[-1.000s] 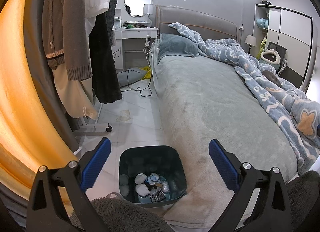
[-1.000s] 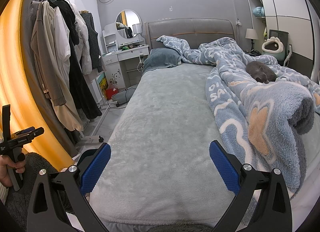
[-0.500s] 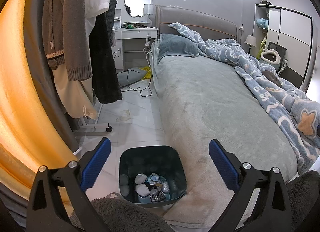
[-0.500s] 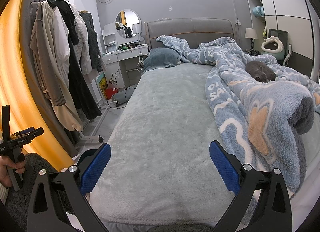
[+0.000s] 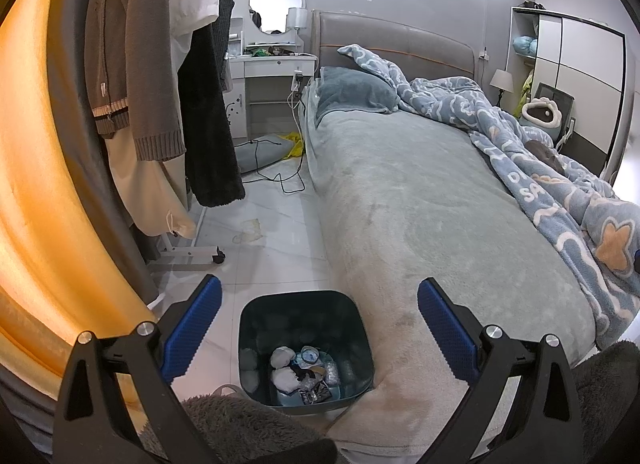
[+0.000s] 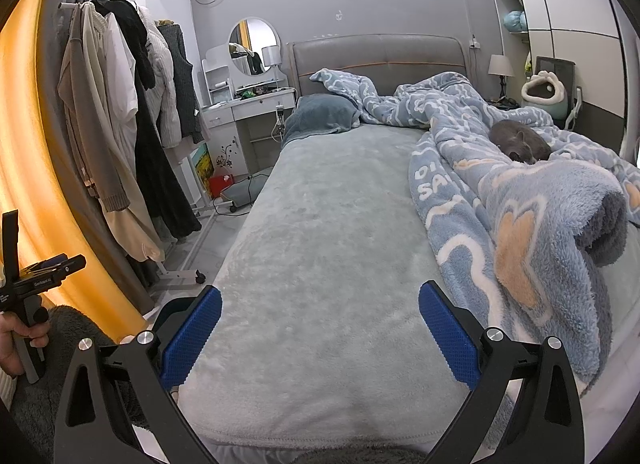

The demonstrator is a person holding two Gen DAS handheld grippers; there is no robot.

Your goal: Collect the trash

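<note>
1. While both the left gripper [image 5: 318, 324] and the right gripper [image 6: 320, 330] gape wide and hold nothing, we spot a scrap [image 5: 250, 232] on the floor at 11 o'clock from the bin [image 5: 362, 338].
2. We judge it light, limp paper; we pinch its raised crumpled edge.

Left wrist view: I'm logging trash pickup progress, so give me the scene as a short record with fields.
bin: dark teal trash bin on the floor at the foot corner of the bed
bin contents: crumpled tissues and wrappers at the bottom
trash on floor: crumpled pale paper near the clothes rack
left gripper: jaws open, empty, above the bin
right gripper: jaws open, empty, over the bed
other: grey cat lying on the blue blanket
</note>
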